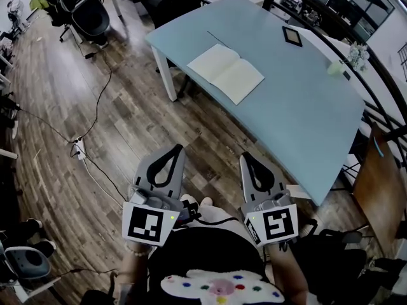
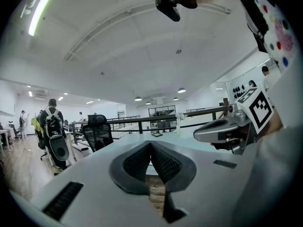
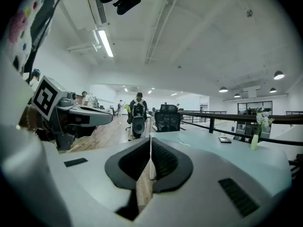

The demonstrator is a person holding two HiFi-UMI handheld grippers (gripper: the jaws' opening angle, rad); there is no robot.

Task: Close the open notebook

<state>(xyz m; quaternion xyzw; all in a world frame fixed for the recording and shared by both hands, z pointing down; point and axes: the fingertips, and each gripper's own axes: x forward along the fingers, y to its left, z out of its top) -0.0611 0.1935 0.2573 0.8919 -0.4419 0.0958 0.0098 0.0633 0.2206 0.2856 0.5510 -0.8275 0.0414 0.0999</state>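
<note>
My left gripper (image 2: pixel 150 144): jaws pressed together, gripping nothing. My right gripper (image 3: pixel 150 141): jaws likewise together. I hold both side by side at lower centre of the head view, pointing nearly level over the wooden floor (image 1: pixel 95 138). Each carries a black-and-white marker cube (image 1: pixel 150 224). The open notebook (image 1: pixel 225 72) lies flat on the pale table (image 1: pixel 305 119), upper centre, well apart from both.

- The wooden floor (image 1: pixel 210 146) before the table's (image 1: pixel 299 110) near edge is open.
- The notebook (image 1: pixel 225 72) lies open near the table's left corner, with bare top around it.
- A black-framed tablet (image 1: pixel 292 35) and a vase (image 1: pixel 336 68) stand toward the table's far side.
- A railing (image 3: pixel 211 125) runs behind the table.
- A cable (image 1: pixel 98 100) and a power strip (image 1: pixel 79 147) lie left of the table.
</note>
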